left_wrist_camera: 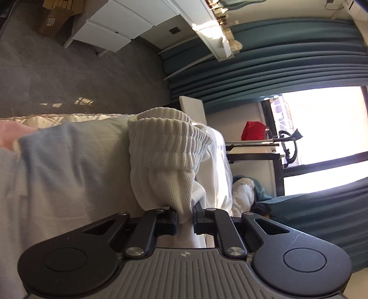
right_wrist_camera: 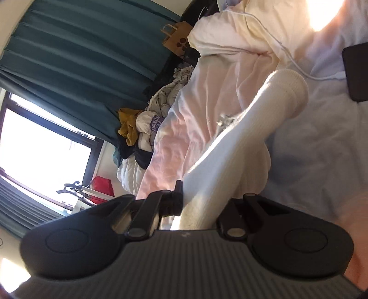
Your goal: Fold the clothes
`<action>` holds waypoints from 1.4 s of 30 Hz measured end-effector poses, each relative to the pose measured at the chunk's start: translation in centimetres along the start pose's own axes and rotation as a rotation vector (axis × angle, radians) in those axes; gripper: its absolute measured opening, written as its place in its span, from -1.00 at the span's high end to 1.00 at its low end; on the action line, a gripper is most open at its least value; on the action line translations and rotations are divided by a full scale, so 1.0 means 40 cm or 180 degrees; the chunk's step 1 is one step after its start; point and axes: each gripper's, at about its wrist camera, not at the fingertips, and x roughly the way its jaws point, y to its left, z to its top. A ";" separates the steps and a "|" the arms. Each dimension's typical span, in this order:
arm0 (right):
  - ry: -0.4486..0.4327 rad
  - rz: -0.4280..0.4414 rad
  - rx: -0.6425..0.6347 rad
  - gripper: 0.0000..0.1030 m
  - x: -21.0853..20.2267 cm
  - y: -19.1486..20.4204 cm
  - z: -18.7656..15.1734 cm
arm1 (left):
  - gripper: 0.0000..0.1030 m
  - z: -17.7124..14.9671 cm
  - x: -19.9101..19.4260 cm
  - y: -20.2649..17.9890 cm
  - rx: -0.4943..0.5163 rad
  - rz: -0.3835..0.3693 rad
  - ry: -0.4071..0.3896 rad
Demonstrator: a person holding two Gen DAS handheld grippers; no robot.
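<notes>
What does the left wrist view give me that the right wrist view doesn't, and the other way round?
Only the left wrist view: white drawers, a cardboard box, and the socks' ribbed cuffs turned over.
Only the right wrist view: a brown paper bag, a heap of clothes, a white cable and a dark device on the bed.
Both: white socks clamped in each gripper, left gripper, right gripper, teal curtains, the bright window, a red bag.

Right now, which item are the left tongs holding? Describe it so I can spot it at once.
Start at the bed with its pale sheet. Held up above it, pinched in the left tongs, is a white ribbed sock. Its thick, turned-over ribbed cuff sets it apart from the smooth bedding around it.
</notes>
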 end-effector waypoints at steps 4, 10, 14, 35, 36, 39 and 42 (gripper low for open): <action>0.0098 -0.0109 0.0285 0.76 -0.048 -0.077 -0.007 | 0.77 0.009 -0.017 0.025 0.0092 0.0199 0.0099; 0.0324 -0.0280 0.0607 0.75 -0.024 -0.157 -0.015 | 0.68 -0.019 -0.025 0.043 0.0292 0.0257 0.0131; 0.0382 -0.0229 0.0642 0.75 -0.019 -0.171 -0.012 | 0.52 -0.039 -0.042 0.049 0.0451 0.0284 0.0161; 0.0629 -0.0163 0.1023 0.43 -0.002 -0.264 0.003 | -0.47 -0.419 -0.057 -0.178 0.2204 -0.0041 0.0507; 0.0622 -0.0166 0.1048 0.34 -0.002 -0.270 0.004 | -0.47 -0.444 -0.036 -0.195 0.2283 -0.0077 0.0539; 0.0591 -0.0175 0.1095 0.20 -0.006 -0.283 0.001 | -0.47 -0.521 0.027 -0.247 0.2520 -0.0185 0.0634; 0.0555 -0.0139 0.1172 0.16 -0.006 -0.296 0.000 | -0.47 -0.598 0.091 -0.300 0.2756 -0.0294 0.0730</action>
